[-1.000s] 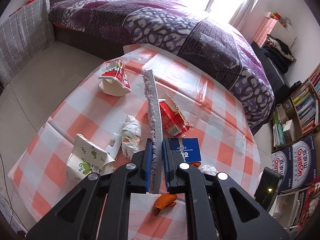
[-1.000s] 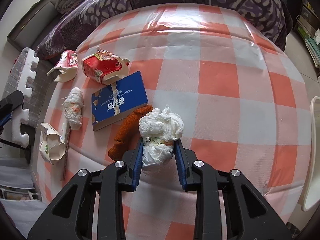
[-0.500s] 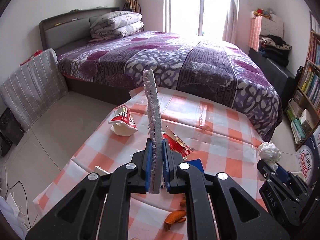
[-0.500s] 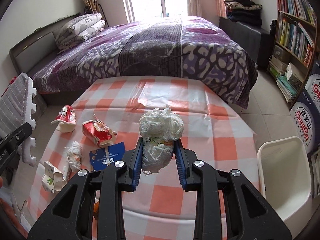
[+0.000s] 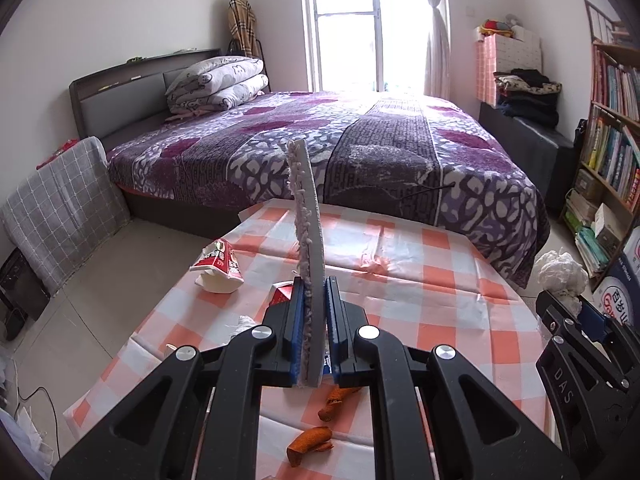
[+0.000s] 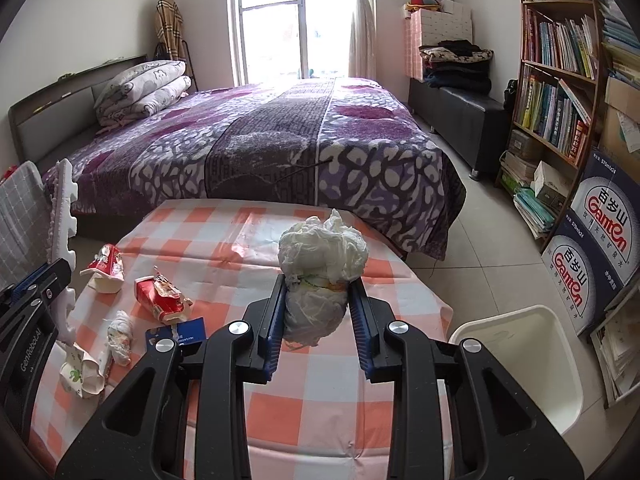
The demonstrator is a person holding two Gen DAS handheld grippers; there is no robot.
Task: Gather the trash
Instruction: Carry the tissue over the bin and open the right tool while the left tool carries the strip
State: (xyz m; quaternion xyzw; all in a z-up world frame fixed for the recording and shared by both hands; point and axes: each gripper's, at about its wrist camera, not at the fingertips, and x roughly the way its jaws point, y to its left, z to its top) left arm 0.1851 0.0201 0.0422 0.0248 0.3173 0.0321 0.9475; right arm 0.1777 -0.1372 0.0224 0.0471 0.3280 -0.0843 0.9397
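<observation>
Clamping a thin foam mat piece [image 5: 308, 240], the left tool [image 5: 314, 304] has its blue pads pressed flat against both faces, so the strip stands edge-on, its long axis running up and away toward the bed [image 5: 360, 152]. One face is smooth grey, the other nubbly and pale; seen from the right wrist, its white edge is cut in jigsaw teeth [image 6: 64, 216].

The right tool [image 6: 316, 308] is closed on a crumpled wad of white tissue [image 6: 320, 264] (soft, wrinkled, bulging above the pads), held up over the counter [image 6: 320, 380], which wears a glossy orange-and-white checked cloth.

Along the counter's left edge lie a crushed red-and-white paper cup [image 6: 105, 268], a torn red carton [image 6: 160, 294], a small twisted tissue [image 6: 120, 332], a flat blue card with white writing too small to read [image 6: 188, 330] and a squashed white cup with green leaf prints [image 6: 82, 372]. Orange peel scraps [image 5: 310, 442] sit near the close edge.

Off the counter's right corner stands a white plastic bin [image 6: 560, 360]. Cardboard boxes [image 6: 600, 240] beside the bookshelf read "Ganten".
</observation>
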